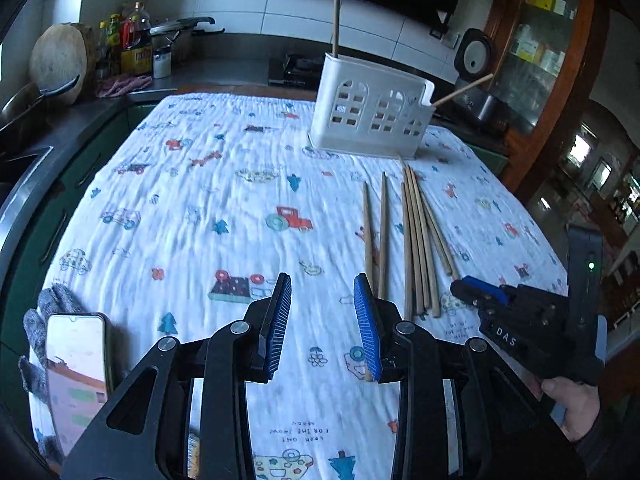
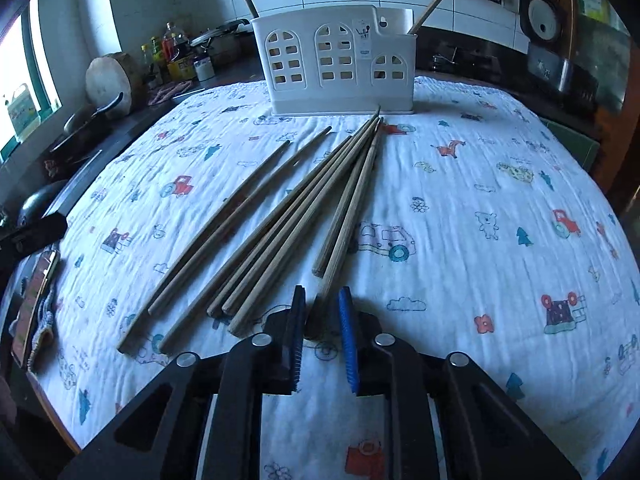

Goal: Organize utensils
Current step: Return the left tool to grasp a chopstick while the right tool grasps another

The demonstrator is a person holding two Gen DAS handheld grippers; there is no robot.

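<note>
A white utensil holder [image 1: 372, 120] [image 2: 332, 64] stands at the far side of the patterned cloth [image 1: 180, 200]. One chopstick [image 1: 337, 20] stands upright in it and another [image 1: 464, 90] leans out to the right. Several wooden chopsticks [image 2: 288, 220] [image 1: 416, 240] lie loose in front of it. My right gripper [image 2: 321, 294] [image 1: 466, 285] is low over their near ends. One chopstick's end [image 2: 326, 292] lies in the narrow gap between its jaws, and neither pad clearly presses on it. My left gripper [image 1: 323, 280] is open and empty, its right finger [image 1: 366, 320] over a chopstick [image 1: 368, 240].
A phone [image 1: 76, 360] lies on a grey glove [image 1: 52, 304] at the near left corner of the table. Bottles [image 1: 128, 44], a round wooden board [image 1: 60, 60] and a pan sit on the left counter. A rice cooker [image 1: 476, 56] and a cabinet [image 1: 548, 40] stand behind on the right.
</note>
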